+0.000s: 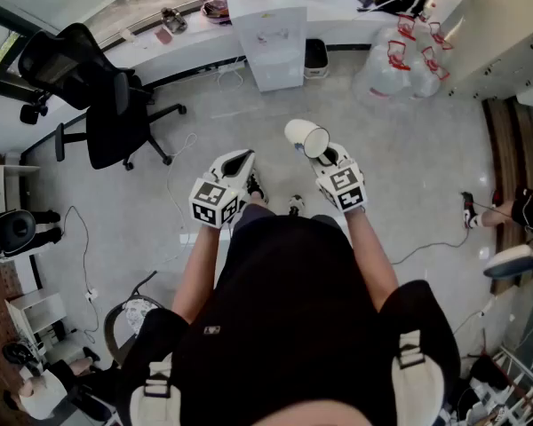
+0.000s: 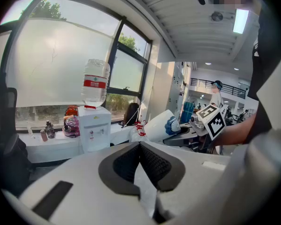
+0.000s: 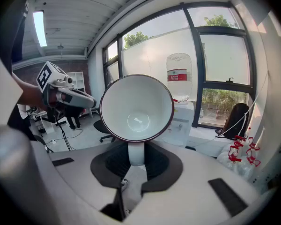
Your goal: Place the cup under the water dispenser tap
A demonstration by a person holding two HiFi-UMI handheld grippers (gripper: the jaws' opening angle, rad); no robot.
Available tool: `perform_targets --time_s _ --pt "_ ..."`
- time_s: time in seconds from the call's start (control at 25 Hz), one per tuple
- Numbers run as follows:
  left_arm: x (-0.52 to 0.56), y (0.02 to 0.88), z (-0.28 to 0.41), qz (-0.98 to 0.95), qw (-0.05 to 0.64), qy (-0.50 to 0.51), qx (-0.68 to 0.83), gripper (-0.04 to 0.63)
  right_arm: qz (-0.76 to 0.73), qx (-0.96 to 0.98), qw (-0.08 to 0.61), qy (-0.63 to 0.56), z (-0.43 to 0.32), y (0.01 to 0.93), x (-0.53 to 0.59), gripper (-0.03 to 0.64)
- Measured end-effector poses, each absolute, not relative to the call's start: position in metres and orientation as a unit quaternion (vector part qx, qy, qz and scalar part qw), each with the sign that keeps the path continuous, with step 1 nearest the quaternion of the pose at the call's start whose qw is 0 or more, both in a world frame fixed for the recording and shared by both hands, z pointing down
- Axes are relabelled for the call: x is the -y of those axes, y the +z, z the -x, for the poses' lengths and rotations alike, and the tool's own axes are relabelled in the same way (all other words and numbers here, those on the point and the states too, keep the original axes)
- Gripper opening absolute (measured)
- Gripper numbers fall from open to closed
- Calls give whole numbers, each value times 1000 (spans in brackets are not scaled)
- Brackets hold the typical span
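Left tongs (image 1: 240,160) first: they're out in front of the person, tipped a little downward, closed up with nothing between the pads (image 2: 152,165). An idle partner for now.

Ahead across the floor (image 1: 249,131) stands the white water dispenser (image 1: 268,43), hard against the window wall, with its big bottle (image 2: 95,81) upside down on top.

Over to the right tongs (image 1: 330,160), and these are clamped tight on the handle of the white cup (image 1: 306,138). The cup rides in the air on its side, open mouth facing back at the person, empty inside, and well apart from the dispenser.

So where does that leave the job? By my reading the pick-up is done, and the cup is in hand and roughly lined up with the machine. What's left is everything that counts: close the gap across the floor, turn the cup upright, set it under the tap and let go.

Now the blind spots. The head view cuts the dispenser's top off at the frame edge. In the right gripper view the cup blocks most of the machine's front. In the left gripper view the taps are only small specks, too small to tell which one to aim for. I can't make out a tray or ledge beneath them either.
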State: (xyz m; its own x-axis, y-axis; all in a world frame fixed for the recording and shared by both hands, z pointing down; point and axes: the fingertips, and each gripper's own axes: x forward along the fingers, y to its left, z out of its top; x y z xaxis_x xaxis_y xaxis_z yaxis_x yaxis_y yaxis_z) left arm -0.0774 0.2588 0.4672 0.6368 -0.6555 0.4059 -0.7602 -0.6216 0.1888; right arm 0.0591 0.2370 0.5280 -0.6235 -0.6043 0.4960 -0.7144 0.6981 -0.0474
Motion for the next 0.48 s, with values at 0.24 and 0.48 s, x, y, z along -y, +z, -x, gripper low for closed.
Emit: perform_targets --time_s 0.24,0.48 --pt "-262 469 74 -888 173 154 398 -4 -371 892 228 117 -62 527 -237 38" --pt "-260 469 76 -886 173 153 401 -5 -376 892 222 115 -62 524 -232 38"
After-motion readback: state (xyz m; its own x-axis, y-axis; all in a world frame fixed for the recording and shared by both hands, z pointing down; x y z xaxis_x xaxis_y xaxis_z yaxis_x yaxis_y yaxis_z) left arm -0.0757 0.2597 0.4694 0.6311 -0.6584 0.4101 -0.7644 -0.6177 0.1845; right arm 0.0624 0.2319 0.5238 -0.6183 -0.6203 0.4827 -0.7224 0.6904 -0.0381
